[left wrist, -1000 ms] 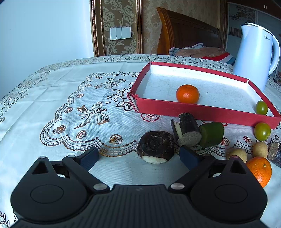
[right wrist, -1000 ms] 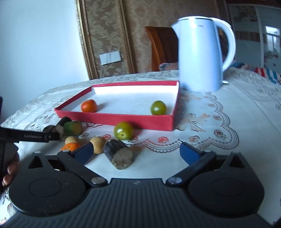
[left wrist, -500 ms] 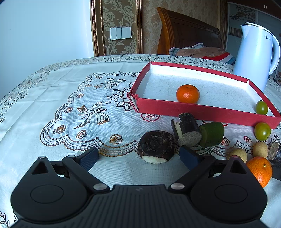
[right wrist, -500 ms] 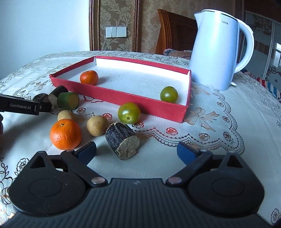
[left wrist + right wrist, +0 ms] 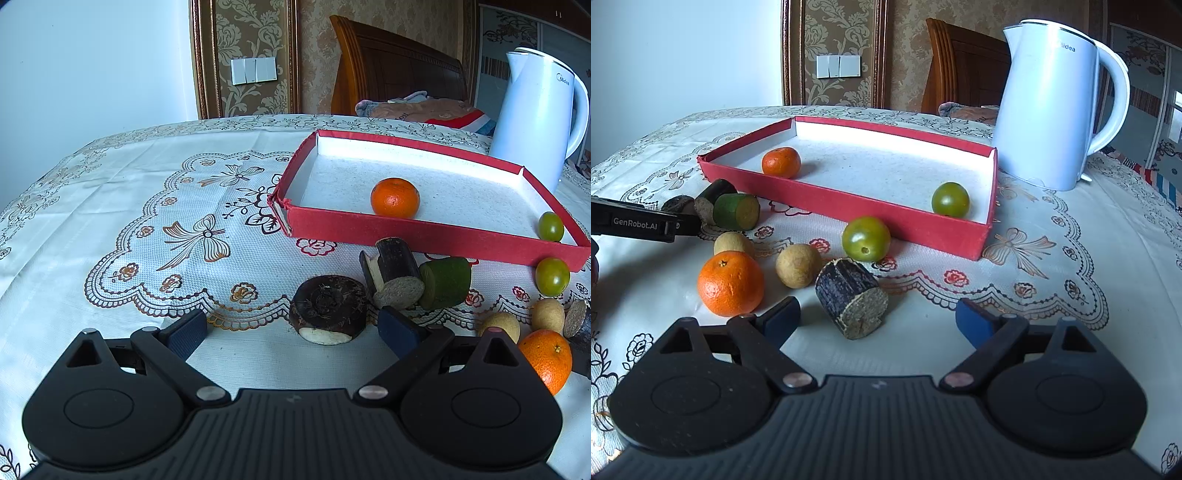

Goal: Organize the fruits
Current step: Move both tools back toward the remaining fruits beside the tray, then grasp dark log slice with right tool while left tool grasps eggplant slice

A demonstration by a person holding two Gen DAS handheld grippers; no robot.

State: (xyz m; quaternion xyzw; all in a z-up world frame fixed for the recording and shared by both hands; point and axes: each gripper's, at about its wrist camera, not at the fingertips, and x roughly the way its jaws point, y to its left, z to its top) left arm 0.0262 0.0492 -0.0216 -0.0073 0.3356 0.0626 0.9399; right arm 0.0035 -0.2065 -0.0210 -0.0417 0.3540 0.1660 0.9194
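Left wrist view: the left gripper (image 5: 291, 326) is spread wide and holds nothing, a dark round water chestnut (image 5: 328, 310) lying between its fingers. The red tray (image 5: 424, 234) holds a glossy mandarin (image 5: 395, 197); its near wall half hides a green tomato (image 5: 550, 226).

Right wrist view: the right gripper (image 5: 877, 317) also gapes, empty, over a rough bark-skinned cane stub (image 5: 852, 292). A pebbled orange (image 5: 731, 283) sits near its left finger, on the lace tablecloth (image 5: 1052, 266).

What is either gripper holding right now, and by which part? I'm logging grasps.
Nothing is held. The left gripper and the right gripper are both open, with the dark round piece and the bark-covered chunk lying free between their fingers.
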